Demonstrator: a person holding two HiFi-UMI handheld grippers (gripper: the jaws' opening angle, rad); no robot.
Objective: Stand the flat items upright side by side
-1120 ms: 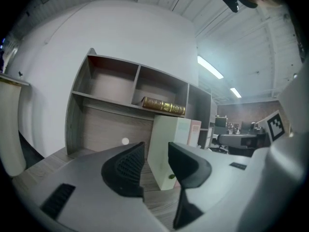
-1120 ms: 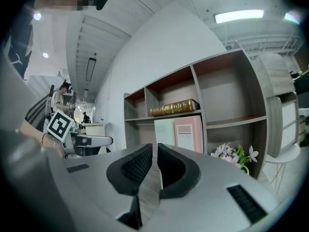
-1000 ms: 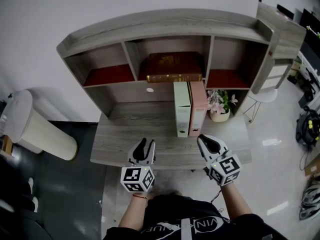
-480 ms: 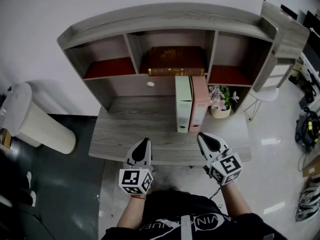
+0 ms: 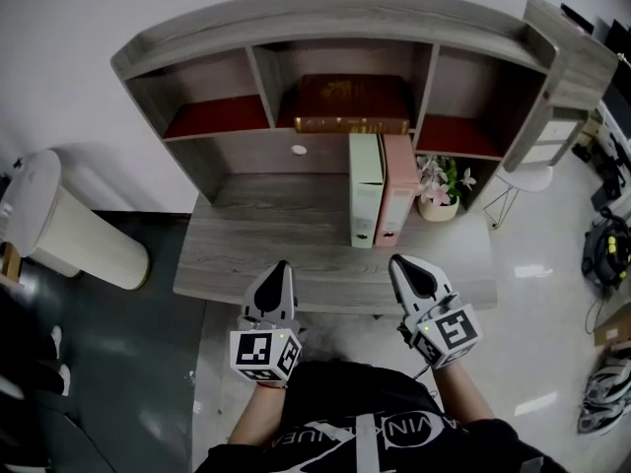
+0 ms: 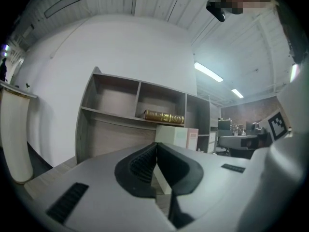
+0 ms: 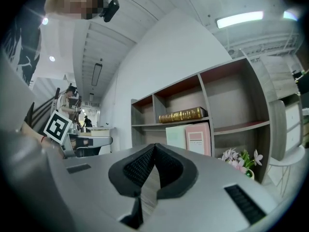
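Green binder and pink binder: both stand upright on the desk. Their sides touch, with the green one on the left, and their spines face the person.

Hutch: rises behind the binders at the back of the desk.

Brown book: lies flat on the hutch's middle shelf, just above the binders, gilt spine outward.

Potted flowers: on the desk just beside the pink binder, on its right.

Left gripper: at the desk's front edge, left of the binders and well apart from them. Jaws pressed together, nothing between them.

Right gripper: at the front edge, in front of the pink binder and apart from it. Jaws pressed together, empty.

White bin: on the floor left of the desk.
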